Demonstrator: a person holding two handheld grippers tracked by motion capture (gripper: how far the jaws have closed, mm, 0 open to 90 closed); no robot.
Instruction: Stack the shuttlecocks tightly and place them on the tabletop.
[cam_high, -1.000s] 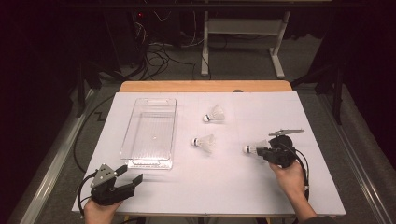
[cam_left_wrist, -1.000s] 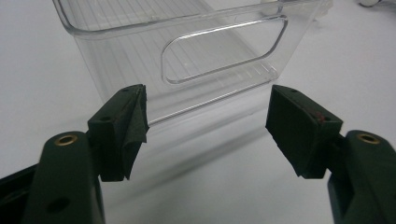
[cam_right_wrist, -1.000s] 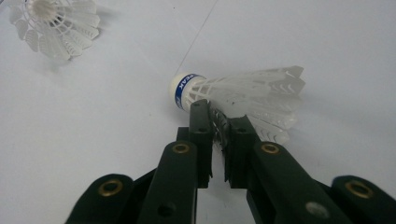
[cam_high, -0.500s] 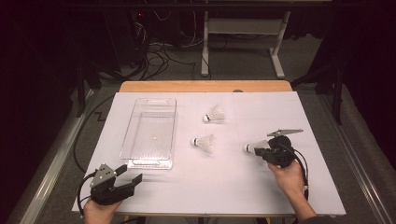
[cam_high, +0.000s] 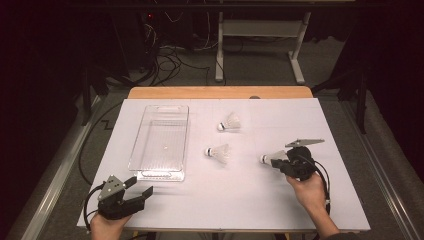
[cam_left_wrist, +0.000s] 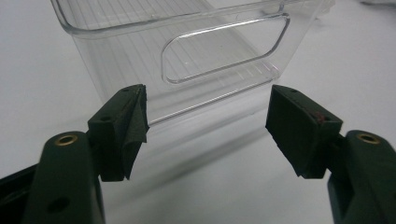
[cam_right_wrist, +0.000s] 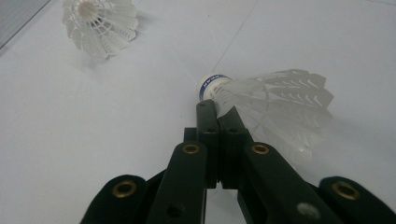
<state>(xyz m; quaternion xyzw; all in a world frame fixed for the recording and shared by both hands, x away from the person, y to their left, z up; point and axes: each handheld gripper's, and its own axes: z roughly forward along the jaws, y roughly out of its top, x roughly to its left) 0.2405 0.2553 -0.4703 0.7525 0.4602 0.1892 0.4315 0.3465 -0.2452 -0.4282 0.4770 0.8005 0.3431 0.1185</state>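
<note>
High view first: white table (cam_high: 240, 200) with a clear plastic bin (cam_high: 161, 142) on the left half, and three shuttlecocks to the right of it. The farthest shuttlecock (cam_high: 229, 123) and the middle shuttlecock (cam_high: 218, 152) just lie loose on the table, well apart from the hands. The near shuttlecock (cam_high: 270, 158) is over on the right, at the tip of the right gripper (cam_high: 281, 163), cork end pointing left. The left gripper (cam_high: 141, 188) sits at the near left corner, just short of the bin's near end, touching nothing.

Left gripper view: jaws spread wide with only bare table between them, and the bin's near wall (cam_left_wrist: 187, 60) with its handle cutout sits right ahead.

Right gripper view: jaws pressed together, pinching the near shuttlecock (cam_right_wrist: 261, 100) where the feather skirt meets the cork, right behind the blue band. Its feathers fan out to the right of the jaws and rest low on the table. Another shuttlecock (cam_right_wrist: 100, 23) lies in the upper left, open end toward the camera, well apart from the pinched one
</note>
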